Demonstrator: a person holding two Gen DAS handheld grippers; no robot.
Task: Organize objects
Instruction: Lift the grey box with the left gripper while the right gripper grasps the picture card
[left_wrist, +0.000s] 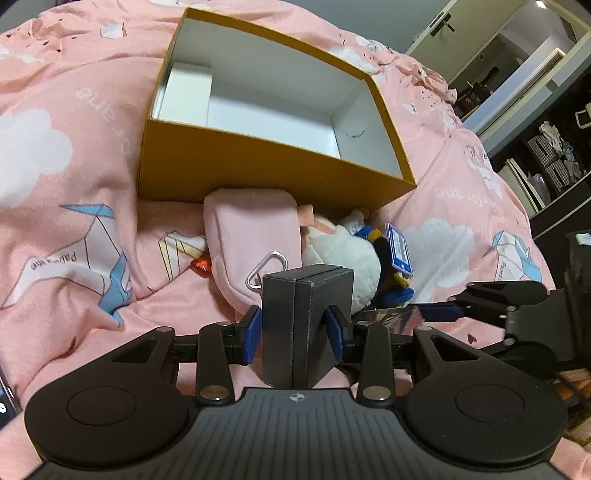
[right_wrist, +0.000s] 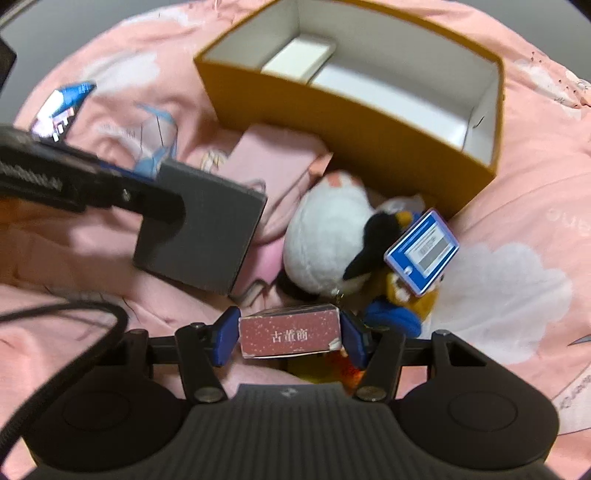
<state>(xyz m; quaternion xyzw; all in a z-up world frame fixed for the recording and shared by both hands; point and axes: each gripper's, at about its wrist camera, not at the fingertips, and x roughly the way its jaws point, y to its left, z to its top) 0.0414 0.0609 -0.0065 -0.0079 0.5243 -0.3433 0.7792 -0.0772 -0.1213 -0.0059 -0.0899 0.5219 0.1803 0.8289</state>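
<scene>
Already the open mustard cardboard box (left_wrist: 258, 173) on the far side holds one flat white card (left_wrist: 188, 94). Nearer, left gripper (left_wrist: 293, 332) pinches an upright dark grey box (left_wrist: 306, 325); right gripper (right_wrist: 290, 338) clamps a crosswise red-labelled clear case (right_wrist: 290, 334).

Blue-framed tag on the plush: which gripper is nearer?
Right. The right gripper, with a red card box between its jaws, sits just below the blue-framed tag. The left gripper, clamping a grey box, is farther off.
</scene>
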